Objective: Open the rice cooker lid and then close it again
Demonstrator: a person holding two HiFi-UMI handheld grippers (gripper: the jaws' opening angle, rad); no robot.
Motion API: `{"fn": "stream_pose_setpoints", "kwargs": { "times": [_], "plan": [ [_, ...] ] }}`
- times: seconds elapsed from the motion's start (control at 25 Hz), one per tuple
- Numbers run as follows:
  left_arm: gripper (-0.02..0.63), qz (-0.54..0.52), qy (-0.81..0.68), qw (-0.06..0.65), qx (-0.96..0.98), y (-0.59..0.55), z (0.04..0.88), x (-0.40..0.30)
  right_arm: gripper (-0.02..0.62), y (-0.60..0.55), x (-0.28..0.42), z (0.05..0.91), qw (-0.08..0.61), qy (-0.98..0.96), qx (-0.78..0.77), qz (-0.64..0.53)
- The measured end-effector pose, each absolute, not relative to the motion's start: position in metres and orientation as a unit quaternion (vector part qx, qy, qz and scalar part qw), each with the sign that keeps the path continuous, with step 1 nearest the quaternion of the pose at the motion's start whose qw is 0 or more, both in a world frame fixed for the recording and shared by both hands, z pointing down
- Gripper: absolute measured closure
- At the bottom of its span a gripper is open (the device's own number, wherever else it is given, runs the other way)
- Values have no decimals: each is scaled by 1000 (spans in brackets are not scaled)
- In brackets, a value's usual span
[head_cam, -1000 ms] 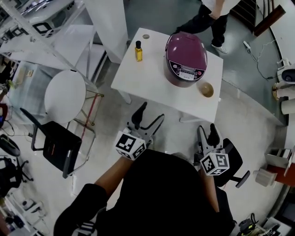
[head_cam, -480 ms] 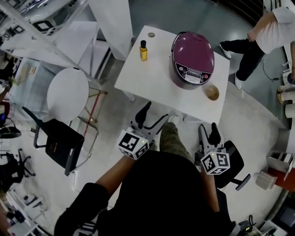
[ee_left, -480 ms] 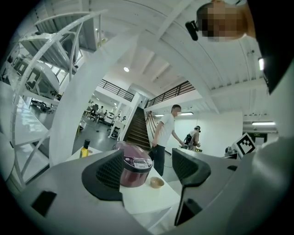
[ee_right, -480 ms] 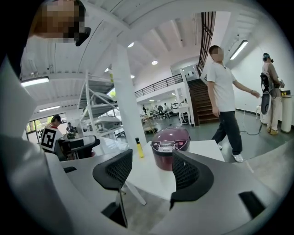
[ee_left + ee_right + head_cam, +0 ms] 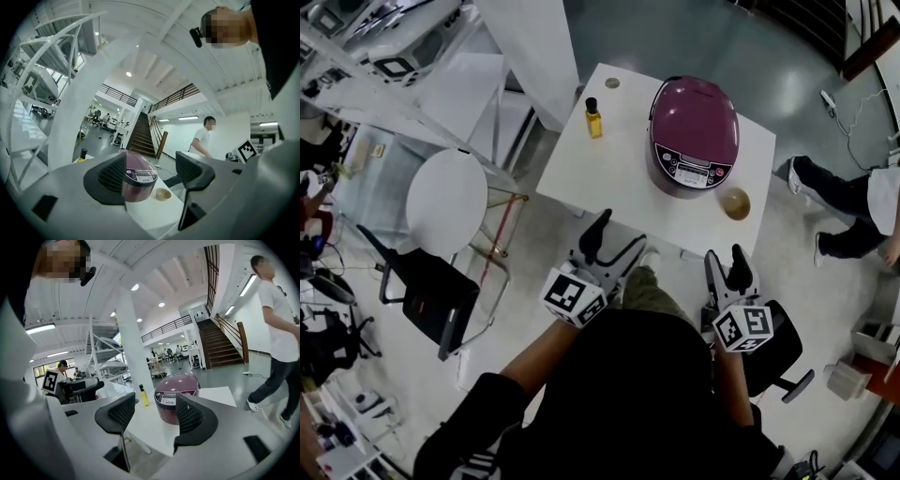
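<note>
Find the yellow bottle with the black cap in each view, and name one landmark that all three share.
Head view: the yellow bottle stands upper centre, left of the rice cooker.
Left gripper view: small, at middle left, outside the jaws.
Right gripper view: near centre, seen between the jaws.
Shared landmark: the purple rice cooker, always on the bottle's right.
</note>
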State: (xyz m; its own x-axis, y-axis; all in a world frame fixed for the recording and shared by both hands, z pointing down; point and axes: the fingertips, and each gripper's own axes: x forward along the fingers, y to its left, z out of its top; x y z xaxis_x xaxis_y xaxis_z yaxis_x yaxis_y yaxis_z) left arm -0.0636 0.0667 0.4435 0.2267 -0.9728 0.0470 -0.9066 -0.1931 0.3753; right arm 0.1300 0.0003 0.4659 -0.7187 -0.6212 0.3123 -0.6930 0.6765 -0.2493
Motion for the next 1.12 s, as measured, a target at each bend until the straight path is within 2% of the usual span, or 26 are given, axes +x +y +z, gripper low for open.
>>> {"fn": "stream_pose_setpoints", "kwargs": {
  "times": [0.84, 1.12],
  "plan": [
    [302, -27, -619, 162, 768, -51, 456, -30, 359, -110, 106, 481, 78, -937, 269, 207],
    [302, -22, -637, 162, 753, -62, 462, -30, 359, -119, 96, 497, 95, -940, 235, 229]
  ]
}}
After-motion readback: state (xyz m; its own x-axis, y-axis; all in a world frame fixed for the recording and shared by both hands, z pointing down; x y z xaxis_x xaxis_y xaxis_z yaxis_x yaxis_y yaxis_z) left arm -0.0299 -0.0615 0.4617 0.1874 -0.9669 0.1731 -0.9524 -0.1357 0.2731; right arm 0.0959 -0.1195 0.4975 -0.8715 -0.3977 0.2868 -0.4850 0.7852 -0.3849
